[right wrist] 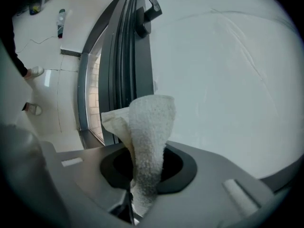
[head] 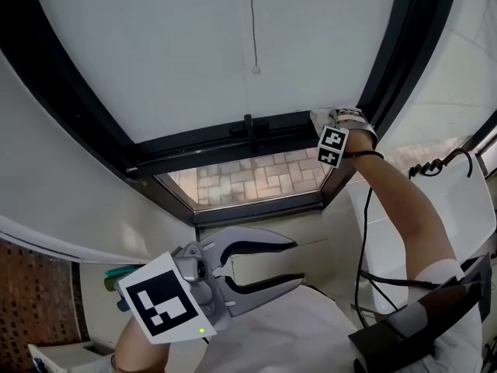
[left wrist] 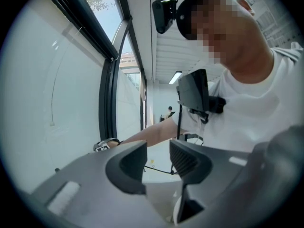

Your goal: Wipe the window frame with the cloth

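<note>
Looking down in the head view, a dark window frame enclosed a white pane. A thin pull cord hung across the pane, and a black handle sat on the lower rail. Brick paving showed through the glass below that rail. The right gripper was at the frame's lower right corner, its marker cube bearing black-and-white squares. A black cable ran beside the forearm. The left gripper was well apart from the frame, jaws wide apart.

In the left gripper view, both jaws stood separated with nothing between them. Behind them were a white shirt, an arm reaching to the frame, and a ceiling light strip.

In the right gripper view, the jaws were clamped on a white terry cloth. Its free end stood up just beside the frame's dark rails; contact with them could not be confirmed. Pale floor tiles lay at left.
</note>
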`<act>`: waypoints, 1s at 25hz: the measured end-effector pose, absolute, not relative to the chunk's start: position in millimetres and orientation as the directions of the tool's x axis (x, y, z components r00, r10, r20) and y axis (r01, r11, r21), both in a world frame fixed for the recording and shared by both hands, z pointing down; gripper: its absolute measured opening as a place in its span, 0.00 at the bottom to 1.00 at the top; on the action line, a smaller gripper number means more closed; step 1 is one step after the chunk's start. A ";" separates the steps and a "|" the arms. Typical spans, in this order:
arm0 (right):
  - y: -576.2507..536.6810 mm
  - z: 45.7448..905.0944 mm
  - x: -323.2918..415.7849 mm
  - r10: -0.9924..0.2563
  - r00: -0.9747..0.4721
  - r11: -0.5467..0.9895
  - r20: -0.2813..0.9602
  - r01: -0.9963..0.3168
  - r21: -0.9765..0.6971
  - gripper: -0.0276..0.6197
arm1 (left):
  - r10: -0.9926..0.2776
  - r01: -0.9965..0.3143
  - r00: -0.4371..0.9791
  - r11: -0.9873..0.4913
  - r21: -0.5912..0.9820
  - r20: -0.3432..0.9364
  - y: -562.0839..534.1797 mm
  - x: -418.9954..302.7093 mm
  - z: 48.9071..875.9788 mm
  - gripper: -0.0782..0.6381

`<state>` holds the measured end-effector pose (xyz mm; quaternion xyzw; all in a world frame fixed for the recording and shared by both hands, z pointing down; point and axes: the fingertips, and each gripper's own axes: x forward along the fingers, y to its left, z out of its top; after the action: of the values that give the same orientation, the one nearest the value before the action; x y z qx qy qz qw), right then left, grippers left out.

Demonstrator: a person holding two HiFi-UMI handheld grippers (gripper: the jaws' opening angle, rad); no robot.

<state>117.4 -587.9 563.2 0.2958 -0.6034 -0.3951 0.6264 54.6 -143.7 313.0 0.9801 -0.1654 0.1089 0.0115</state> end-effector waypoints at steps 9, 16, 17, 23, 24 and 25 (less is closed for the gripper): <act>-566.2 562.6 42.6 -0.839 -0.126 0.503 0.529 0.189 0.843 0.15 | -0.353 -0.358 0.914 -0.934 -0.013 0.202 -134.0 31.8 313.1 0.34; -553.8 561.2 4.6 -0.839 -0.155 0.486 0.522 0.220 0.846 0.15 | -0.393 -0.398 0.900 -0.917 -0.012 0.189 -121.6 9.4 313.6 0.34; -551.7 561.3 -0.2 -0.838 -0.156 0.487 0.523 0.222 0.845 0.15 | -0.395 -0.400 0.899 -0.916 -0.011 0.189 -119.7 6.1 314.1 0.34; -547.1 560.5 -10.9 -0.833 -0.143 0.503 0.535 0.207 0.839 0.15 | -0.401 -0.405 0.899 -0.914 -0.012 0.176 -108.3 -10.5 313.0 0.34; -547.9 559.3 -8.8 -0.830 -0.142 0.509 0.539 0.201 0.837 0.15 | -0.399 -0.403 0.900 -0.915 -0.014 0.175 -106.3 -13.4 312.5 0.34; -548.7 557.4 -6.2 -0.829 -0.139 0.513 0.541 0.194 0.836 0.15 | -0.398 -0.402 0.901 -0.916 -0.017 0.173 -104.3 -16.5 311.9 0.34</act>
<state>-6.2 -548.7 557.4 0.2541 -0.6251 -0.4228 0.6050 -16.5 -104.3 311.9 0.9748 -0.2051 0.0867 0.0097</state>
